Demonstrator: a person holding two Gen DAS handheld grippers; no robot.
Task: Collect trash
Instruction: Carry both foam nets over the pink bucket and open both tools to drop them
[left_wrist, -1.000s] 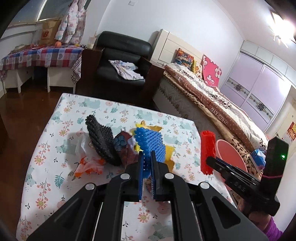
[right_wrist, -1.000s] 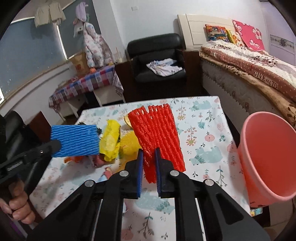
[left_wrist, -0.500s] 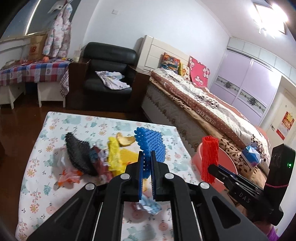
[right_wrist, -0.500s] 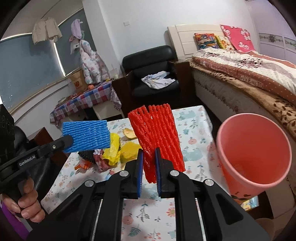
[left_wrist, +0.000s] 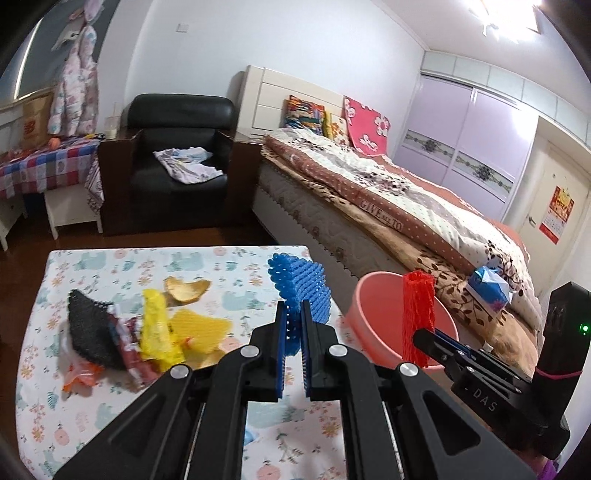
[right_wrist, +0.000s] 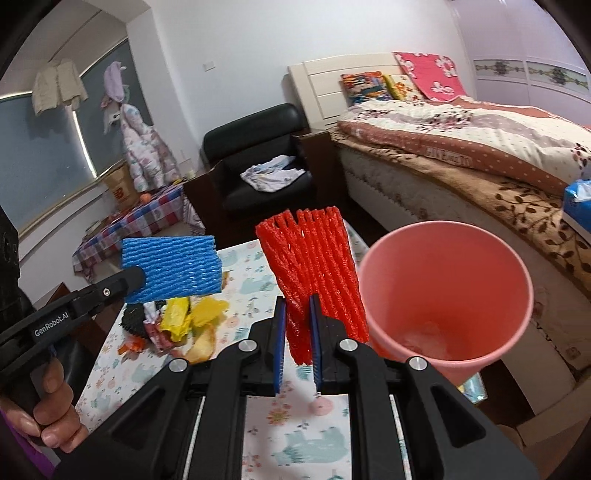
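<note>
Right wrist view: right gripper (right_wrist: 297, 325) is clamped on a red foam fruit net (right_wrist: 310, 273), just left of the pink plastic bin (right_wrist: 447, 295), ready for dropping; left gripper (left_wrist: 293, 326) grips a blue foam net (left_wrist: 301, 290), waiting clear of the table's litter.

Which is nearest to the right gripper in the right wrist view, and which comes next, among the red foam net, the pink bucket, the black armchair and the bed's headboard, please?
1. Red foam net: clamped in the right gripper, in its jaws.
2. Pink bucket: just to the right, beyond the table edge.
3. Black armchair: across the room, centre-left.
4. Headboard: behind the armchair, against the far wall.
</note>
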